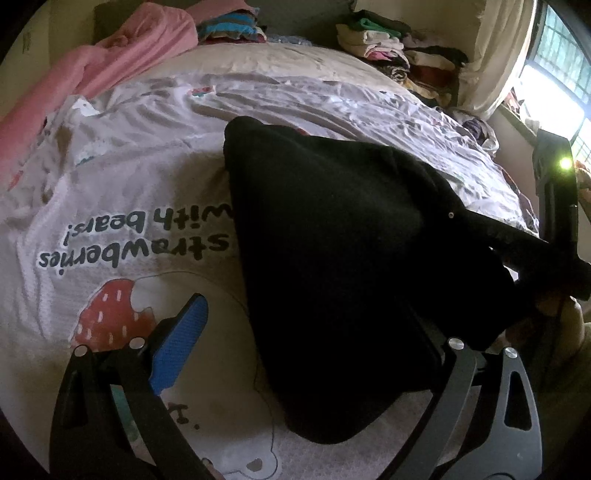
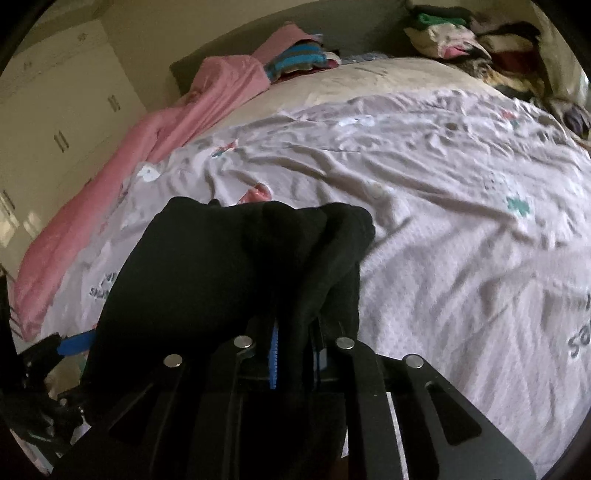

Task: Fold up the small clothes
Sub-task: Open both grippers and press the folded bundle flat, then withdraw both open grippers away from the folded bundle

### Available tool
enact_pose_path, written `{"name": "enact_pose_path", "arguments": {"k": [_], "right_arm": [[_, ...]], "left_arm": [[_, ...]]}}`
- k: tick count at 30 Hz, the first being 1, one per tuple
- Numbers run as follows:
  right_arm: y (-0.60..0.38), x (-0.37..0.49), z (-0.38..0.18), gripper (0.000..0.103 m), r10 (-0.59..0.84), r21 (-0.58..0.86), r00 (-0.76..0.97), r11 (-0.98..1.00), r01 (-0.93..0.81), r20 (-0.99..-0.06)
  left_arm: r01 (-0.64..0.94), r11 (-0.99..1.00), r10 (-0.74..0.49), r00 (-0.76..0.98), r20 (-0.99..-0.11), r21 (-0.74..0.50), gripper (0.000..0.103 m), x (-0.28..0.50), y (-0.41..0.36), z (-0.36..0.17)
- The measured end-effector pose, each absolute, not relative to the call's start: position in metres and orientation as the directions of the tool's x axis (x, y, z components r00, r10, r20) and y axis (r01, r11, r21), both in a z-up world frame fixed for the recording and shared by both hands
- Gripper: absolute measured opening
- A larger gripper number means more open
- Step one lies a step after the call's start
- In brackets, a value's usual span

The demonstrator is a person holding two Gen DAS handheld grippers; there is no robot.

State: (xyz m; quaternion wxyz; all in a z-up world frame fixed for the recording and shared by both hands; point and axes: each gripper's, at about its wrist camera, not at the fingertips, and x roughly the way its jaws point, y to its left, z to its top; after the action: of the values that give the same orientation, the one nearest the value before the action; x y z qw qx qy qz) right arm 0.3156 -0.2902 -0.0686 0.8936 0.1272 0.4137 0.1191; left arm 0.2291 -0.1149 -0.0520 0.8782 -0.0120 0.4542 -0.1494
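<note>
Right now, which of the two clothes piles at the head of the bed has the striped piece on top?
The pile beside the pink blanket: its top piece is blue-and-grey striped. The other pile, towards the window, has a green piece on top.

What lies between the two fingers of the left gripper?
In the left wrist view, the black garment lies between the left gripper's wide-open fingers, resting on the printed bedsheet; the blue pad is not touching it.

Daylight enters from window (image 1: pixel 561 74), blown out to white glare. Room otherwise dim. Black garment (image 1: pixel 332 277) shows no detail, crushed to shadow. Strong fisheye curvature, dark vignette at corners. Right wrist view: bed sheet (image 2: pixel 461 240) smeared by motion blur; left view sharper.
</note>
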Motion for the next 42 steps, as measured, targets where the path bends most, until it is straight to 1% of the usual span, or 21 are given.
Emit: {"name": "enact_pose_path", "arguments": {"k": [2,3,5,6,8,11,14,16,18,24,25,26,27,28,31,34,36,38,39,40,42], "right_arm": [[-0.291,0.313,-0.068,0.017,0.313,0.331,0.631,0.939,-0.093,-0.710],[-0.292,0.311,-0.067,0.021,0.301,0.324,0.633,0.942,-0.084,-0.713],[-0.292,0.305,-0.065,0.027,0.281,0.310,0.636,0.948,-0.070,-0.718],[-0.292,0.303,-0.064,0.033,0.273,0.305,0.636,0.950,-0.062,-0.722],[-0.294,0.295,-0.062,0.035,0.262,0.302,0.639,0.952,-0.048,-0.723],[-0.298,0.282,-0.058,0.043,0.256,0.309,0.646,0.951,-0.033,-0.719],[-0.301,0.264,-0.052,0.050,0.271,0.335,0.657,0.942,-0.030,-0.703],[-0.302,0.253,-0.048,0.057,0.273,0.339,0.666,0.940,-0.032,-0.694],[-0.302,0.242,-0.043,0.058,0.277,0.346,0.674,0.938,-0.034,-0.685],[-0.298,0.227,-0.039,0.074,0.346,0.406,0.642,0.912,-0.059,-0.684],[-0.297,0.228,-0.041,0.074,0.355,0.415,0.635,0.908,-0.059,-0.686],[-0.297,0.229,-0.044,0.069,0.363,0.423,0.626,0.904,-0.058,-0.690],[-0.295,0.229,-0.047,0.034,0.372,0.426,0.617,0.902,-0.065,-0.693],[-0.294,0.229,-0.048,0.010,0.376,0.426,0.611,0.902,-0.071,-0.696],[-0.292,0.226,-0.047,0.008,0.343,0.395,0.629,0.917,-0.063,-0.697],[-0.291,0.225,-0.062,0.008,0.234,0.288,0.628,0.958,-0.017,-0.742],[-0.290,0.225,-0.074,0.008,0.231,0.288,0.617,0.958,-0.008,-0.752],[-0.284,0.220,-0.073,0.012,0.208,0.261,0.635,0.965,-0.009,-0.744],[-0.282,0.218,-0.071,0.018,0.201,0.253,0.638,0.967,-0.010,-0.743],[-0.280,0.215,-0.069,0.033,0.193,0.246,0.644,0.969,-0.008,-0.741],[-0.279,0.206,-0.057,0.053,0.160,0.221,0.680,0.975,0.002,-0.716]], "left_arm": [[0.251,0.956,-0.271,0.542,-0.795,-0.154,0.090,0.229,-0.115,-0.052],[0.250,0.956,-0.269,0.542,-0.796,-0.153,0.090,0.228,-0.115,-0.051],[0.248,0.957,-0.265,0.545,-0.795,-0.149,0.090,0.228,-0.114,-0.050],[0.248,0.958,-0.263,0.546,-0.796,-0.146,0.090,0.227,-0.114,-0.050],[0.246,0.959,-0.258,0.549,-0.795,-0.141,0.090,0.225,-0.113,-0.049],[0.241,0.960,-0.257,0.547,-0.796,-0.144,0.090,0.223,-0.112,-0.048],[0.240,0.960,-0.258,0.549,-0.795,-0.145,0.090,0.221,-0.110,-0.046],[0.241,0.959,-0.260,0.550,-0.794,-0.148,0.090,0.220,-0.109,-0.046],[0.239,0.960,-0.259,0.551,-0.793,-0.147,0.092,0.218,-0.108,-0.045],[0.232,0.960,-0.262,0.551,-0.792,-0.156,0.093,0.213,-0.103,-0.045],[0.229,0.959,-0.268,0.547,-0.793,-0.166,0.093,0.212,-0.102,-0.045],[0.227,0.958,-0.273,0.544,-0.793,-0.174,0.093,0.211,-0.101,-0.046],[0.227,0.957,-0.278,0.542,-0.793,-0.181,0.093,0.210,-0.100,-0.046],[0.229,0.956,-0.282,0.539,-0.794,-0.184,0.093,0.210,-0.101,-0.046],[0.251,0.952,-0.290,0.538,-0.792,-0.178,0.092,0.205,-0.104,-0.043],[0.273,0.946,-0.297,0.527,-0.796,-0.173,0.092,0.201,-0.110,-0.046],[0.279,0.947,-0.292,0.527,-0.798,-0.162,0.093,0.197,-0.113,-0.049],[0.286,0.946,-0.290,0.528,-0.798,-0.154,0.093,0.193,-0.115,-0.050],[0.290,0.945,-0.290,0.529,-0.798,-0.152,0.093,0.191,-0.116,-0.050],[0.289,0.946,-0.289,0.531,-0.796,-0.150,0.093,0.190,-0.116,-0.050],[0.291,0.946,-0.286,0.540,-0.792,-0.143,0.093,0.186,-0.115,-0.047]]}}
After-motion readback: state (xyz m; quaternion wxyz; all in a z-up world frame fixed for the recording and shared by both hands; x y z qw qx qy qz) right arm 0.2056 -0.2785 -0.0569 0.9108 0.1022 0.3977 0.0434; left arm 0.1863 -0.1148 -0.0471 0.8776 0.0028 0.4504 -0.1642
